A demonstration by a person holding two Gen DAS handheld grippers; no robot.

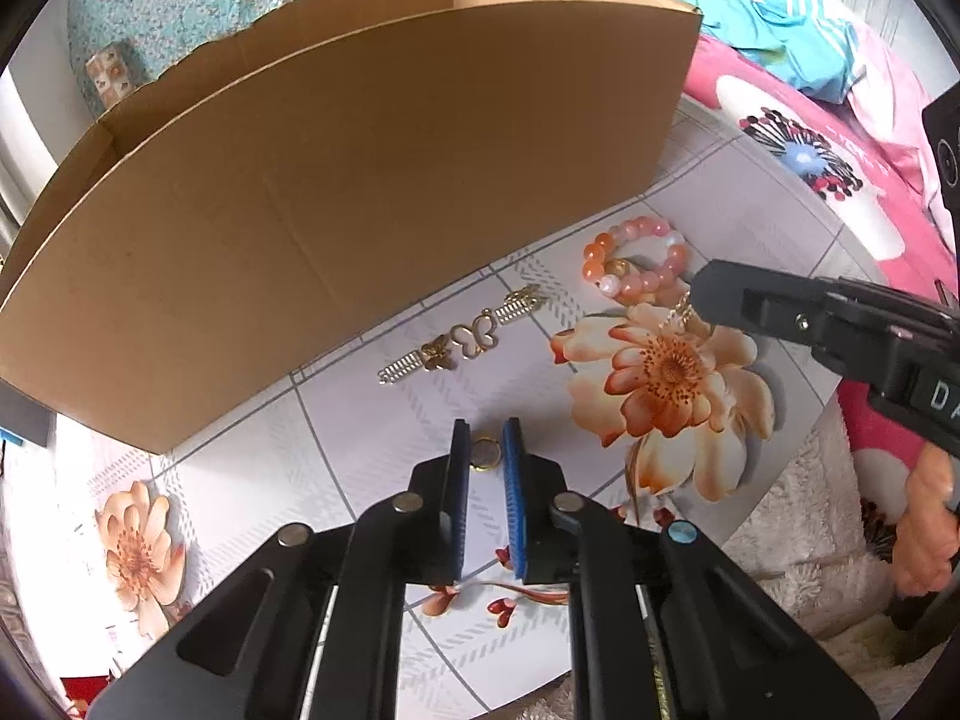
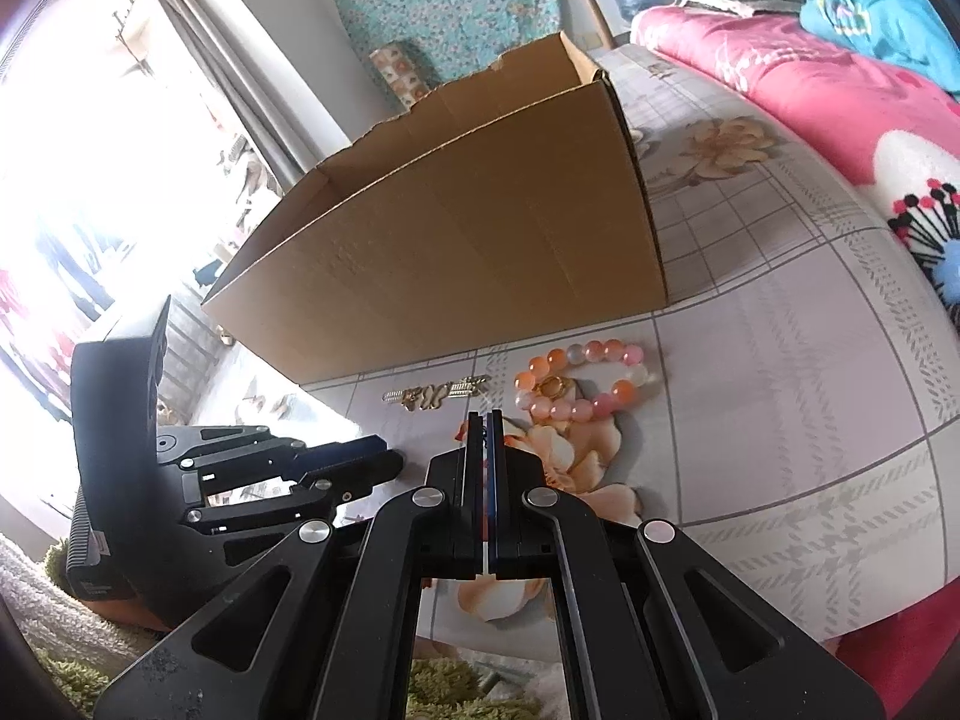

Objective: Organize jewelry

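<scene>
Holding my left gripper (image 1: pixel 486 438) over the flowered cloth (image 1: pixel 360 450), I have a small gold ring (image 1: pixel 485 455) between its blue pads (image 1: pixel 512 480); the jaws stand narrow around it, but I cannot tell whether the pads press on it. My right gripper (image 2: pixel 485 420) has its jaws together, and in the left view a thin gold chain (image 1: pixel 681 312) dangles at its tip, over the big orange flower print (image 1: pixel 666 372). A pink and orange bead bracelet (image 2: pixel 585 384) lies on the cloth just ahead of the right gripper, with a gold ring (image 2: pixel 555 387) inside its loop. Left of it a gold butterfly bracelet (image 1: pixel 462 339) lies stretched out near the wall of the open cardboard box (image 1: pixel 360 210). My hand (image 1: pixel 924 528) shows at the right edge of the left view.
</scene>
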